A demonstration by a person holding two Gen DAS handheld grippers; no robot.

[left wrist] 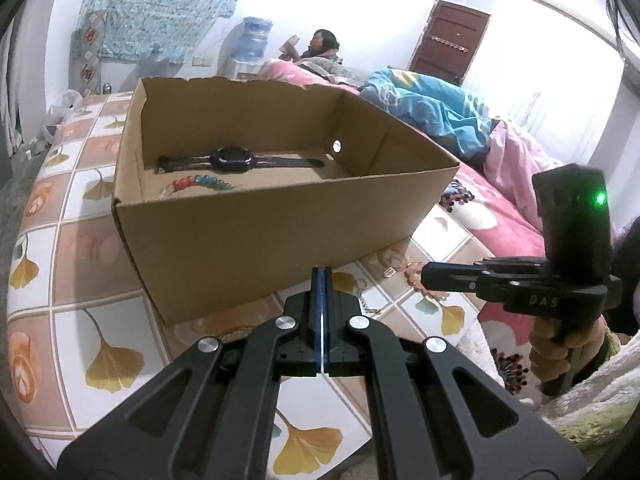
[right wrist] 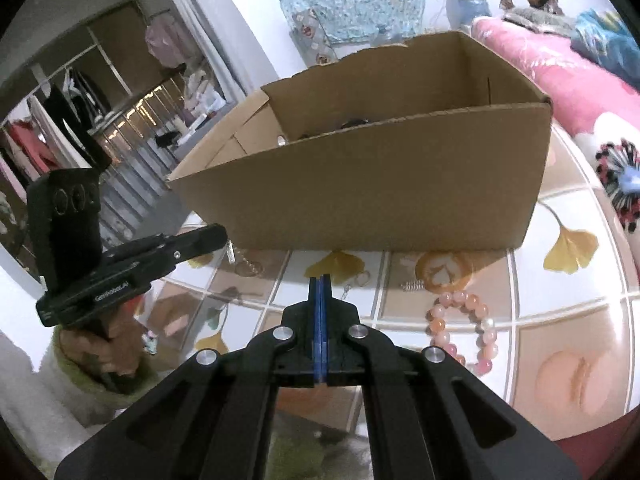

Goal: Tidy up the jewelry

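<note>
An open cardboard box (left wrist: 280,232) stands on the tiled tabletop, also seen in the right wrist view (right wrist: 380,200). Inside lie a dark wristwatch (left wrist: 234,159) and a red-and-blue bead bracelet (left wrist: 200,183). My left gripper (left wrist: 322,274) is shut in front of the box's near wall, with nothing visible between its pads. My right gripper (right wrist: 321,280) is shut too, low over the table, and nothing shows in its jaws. A pink bead bracelet (right wrist: 464,328) lies just right of it. A thin chain (right wrist: 248,266) and a small earring (right wrist: 352,286) lie loose before the box.
The table (left wrist: 80,264) has a ginkgo-leaf tile pattern. A small silver spring-like piece (right wrist: 412,286) rests near the bracelet. Pink and blue bedding (left wrist: 440,112) lies beyond the box, where a person (left wrist: 324,42) reclines. Each gripper appears in the other's view: right gripper (left wrist: 424,276), left gripper (right wrist: 222,236).
</note>
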